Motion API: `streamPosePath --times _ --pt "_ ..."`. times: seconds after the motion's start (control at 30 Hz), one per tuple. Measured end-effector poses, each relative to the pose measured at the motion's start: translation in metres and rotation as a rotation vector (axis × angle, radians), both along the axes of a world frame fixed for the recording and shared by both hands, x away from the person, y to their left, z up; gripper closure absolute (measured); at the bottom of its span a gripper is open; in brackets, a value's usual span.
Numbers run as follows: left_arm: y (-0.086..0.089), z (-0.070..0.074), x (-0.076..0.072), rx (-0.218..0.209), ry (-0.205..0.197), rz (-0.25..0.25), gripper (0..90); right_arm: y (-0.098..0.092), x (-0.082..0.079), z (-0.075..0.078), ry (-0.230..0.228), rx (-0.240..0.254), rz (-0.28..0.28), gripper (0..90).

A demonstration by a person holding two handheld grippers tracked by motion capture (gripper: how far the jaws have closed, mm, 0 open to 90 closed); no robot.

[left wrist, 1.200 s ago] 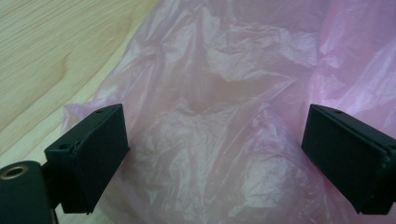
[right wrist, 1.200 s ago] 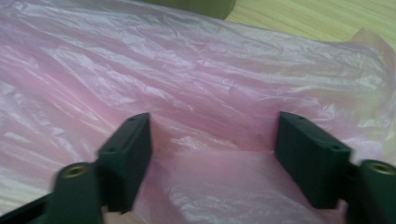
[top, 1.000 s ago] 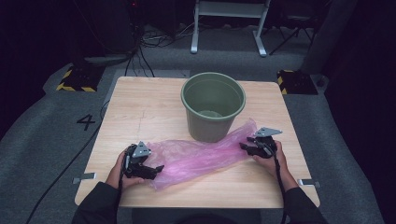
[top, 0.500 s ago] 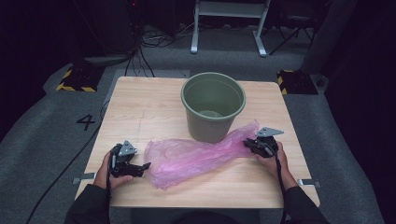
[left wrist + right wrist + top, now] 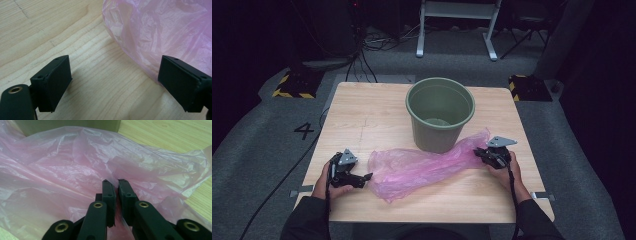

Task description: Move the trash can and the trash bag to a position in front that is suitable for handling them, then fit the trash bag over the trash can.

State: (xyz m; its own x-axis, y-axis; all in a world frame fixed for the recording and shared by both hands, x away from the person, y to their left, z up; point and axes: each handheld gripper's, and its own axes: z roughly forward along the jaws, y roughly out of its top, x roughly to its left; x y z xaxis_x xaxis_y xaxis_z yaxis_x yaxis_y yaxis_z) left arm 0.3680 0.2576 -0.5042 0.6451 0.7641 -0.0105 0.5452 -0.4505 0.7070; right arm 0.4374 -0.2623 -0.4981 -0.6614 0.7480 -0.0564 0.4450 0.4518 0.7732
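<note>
High view: right gripper (image 5: pixel 486 155) is clamped on the pink bag (image 5: pixel 422 167); left gripper (image 5: pixel 362 178) sits wide apart just beside its near edge. Recommend the left gripper pinch a single film layer at that edge before lifting toward the green bucket (image 5: pixel 440 112).

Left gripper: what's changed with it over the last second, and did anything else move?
The left gripper let go of the pink bag and backed off toward the table's left edge; its jaws now stand wide open beside the bag's end. That end has slumped a little. The right gripper stays shut on the bag's other end, and the green bucket has not moved.
</note>
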Motion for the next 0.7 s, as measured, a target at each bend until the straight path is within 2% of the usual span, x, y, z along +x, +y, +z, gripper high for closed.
streamPosePath --times 0.27,0.47,0.7 --pt "0.000 0.000 0.003 -0.001 -0.005 0.019 12.8 -0.002 -0.001 0.000 -0.020 0.001 0.010 85.4" --pt "-0.001 0.000 0.002 0.002 -0.002 0.029 12.8 -0.004 -0.004 0.003 -0.022 0.036 0.007 85.4" --pt "-0.002 0.000 0.003 0.002 -0.004 0.044 12.3 -0.004 -0.006 0.012 -0.066 0.035 0.002 85.4"
